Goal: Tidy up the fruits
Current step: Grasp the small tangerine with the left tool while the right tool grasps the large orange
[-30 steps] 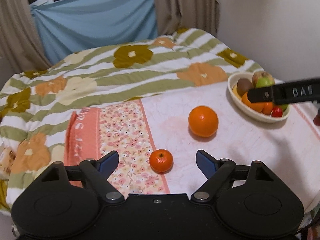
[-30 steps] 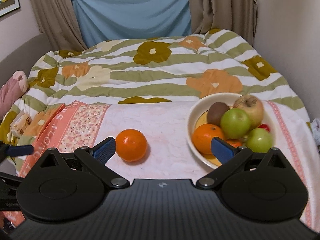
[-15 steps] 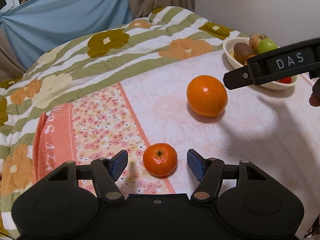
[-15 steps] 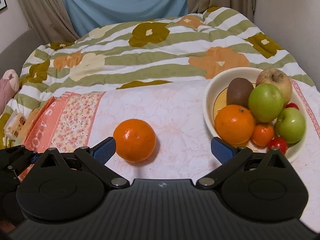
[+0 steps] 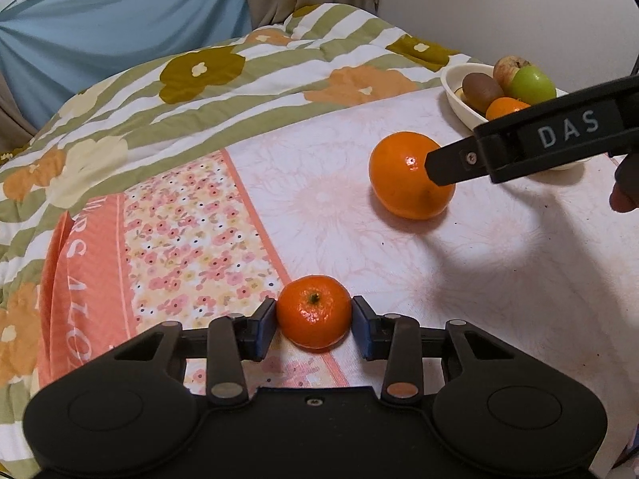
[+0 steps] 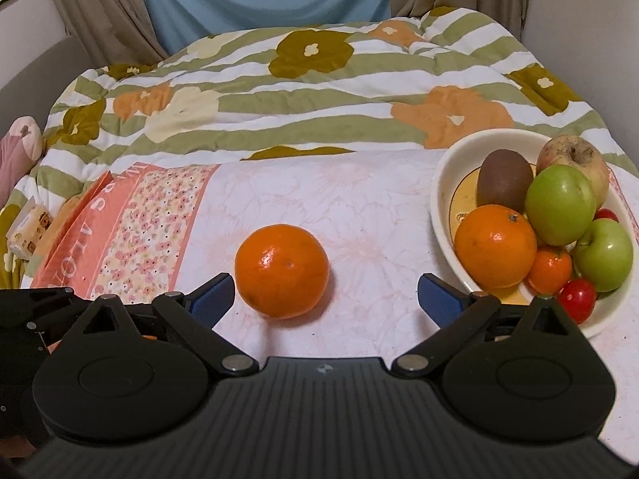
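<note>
In the left wrist view, the left gripper sits at the bottom middle, and its big black body hides the cloth under it. Its blue pads have just been closing and now pinch the small mandarin on both sides, right where the flowery strip meets the pale cloth. To the right, the big orange lies alone on the cloth, and the black finger of the other gripper covers part of its right side. The white bowl in the upper right is half hidden behind that finger, so only some of its fruit shows. In the right wrist view, the left gripper is cut off at the left edge. The right gripper has its fingers spread wide, with the big orange just past the left pad and touching neither. Bare cloth lies between the orange and the bowl. The bowl's right rim runs out of the picture.
</note>
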A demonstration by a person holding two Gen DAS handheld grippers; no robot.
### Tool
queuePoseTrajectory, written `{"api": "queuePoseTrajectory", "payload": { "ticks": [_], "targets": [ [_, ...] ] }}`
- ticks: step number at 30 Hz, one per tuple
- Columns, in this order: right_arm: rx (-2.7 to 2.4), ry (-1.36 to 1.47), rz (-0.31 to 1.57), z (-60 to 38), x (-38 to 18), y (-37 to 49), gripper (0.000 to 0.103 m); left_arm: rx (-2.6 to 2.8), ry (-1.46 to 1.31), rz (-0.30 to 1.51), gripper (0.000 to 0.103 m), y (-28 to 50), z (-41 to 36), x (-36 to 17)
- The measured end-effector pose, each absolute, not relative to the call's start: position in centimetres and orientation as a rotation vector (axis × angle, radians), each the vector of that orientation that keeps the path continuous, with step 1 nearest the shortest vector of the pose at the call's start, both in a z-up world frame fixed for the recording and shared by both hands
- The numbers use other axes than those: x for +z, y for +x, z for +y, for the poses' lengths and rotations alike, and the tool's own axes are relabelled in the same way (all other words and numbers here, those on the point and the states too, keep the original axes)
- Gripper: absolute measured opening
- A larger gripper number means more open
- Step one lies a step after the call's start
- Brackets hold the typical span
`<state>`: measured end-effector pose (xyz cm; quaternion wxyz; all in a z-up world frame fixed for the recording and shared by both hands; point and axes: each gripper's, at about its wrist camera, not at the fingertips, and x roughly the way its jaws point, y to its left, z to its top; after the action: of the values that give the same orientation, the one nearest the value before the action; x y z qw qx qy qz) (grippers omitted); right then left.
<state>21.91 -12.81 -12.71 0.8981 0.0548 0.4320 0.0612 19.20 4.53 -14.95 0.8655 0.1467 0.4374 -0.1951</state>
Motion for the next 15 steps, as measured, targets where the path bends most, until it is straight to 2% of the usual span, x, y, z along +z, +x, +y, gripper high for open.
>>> {"api": "queuePoseTrajectory", "payload": {
  "ticks": [15],
  "targets": [
    [0.198, 0.064, 0.905, -10.7, -13.4, 23.4, 0.103, -0.365, 0.276, 0.924, 0.044, 18.3, 5.6, -14.9]
  ]
}}
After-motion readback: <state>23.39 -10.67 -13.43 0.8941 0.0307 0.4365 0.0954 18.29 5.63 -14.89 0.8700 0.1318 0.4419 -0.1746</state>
